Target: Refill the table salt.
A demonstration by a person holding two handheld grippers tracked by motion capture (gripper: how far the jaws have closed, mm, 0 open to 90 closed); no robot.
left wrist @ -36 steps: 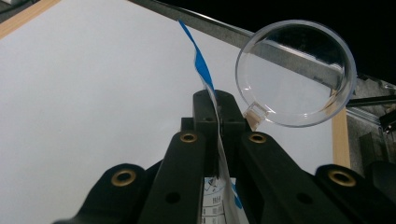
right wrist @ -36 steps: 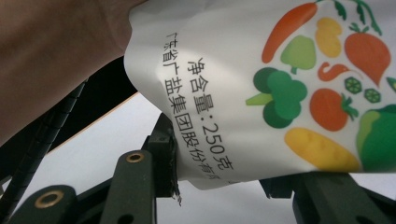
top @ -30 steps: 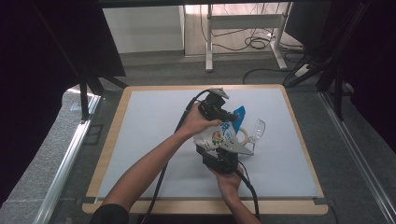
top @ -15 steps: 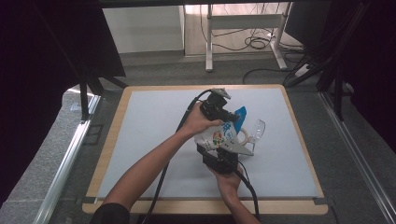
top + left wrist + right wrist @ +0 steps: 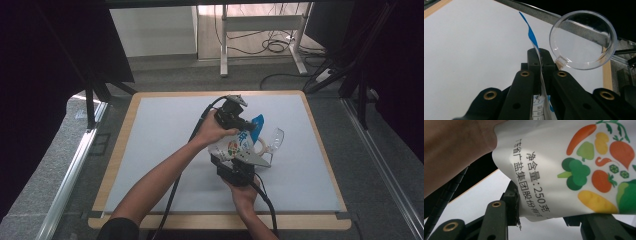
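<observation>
Pouch (image 5: 235,146) contents hidden; both tools (image 5: 243,131) (image 5: 239,159) clamp its edges.

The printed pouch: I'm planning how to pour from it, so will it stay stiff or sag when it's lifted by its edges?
The printed pouch probably sags: its film bulges and curves between the right gripper jaws. Its thin top edge, pinched flat in the left gripper, curls freely above, so it looks floppy. The glossy film may also be slippery.
</observation>
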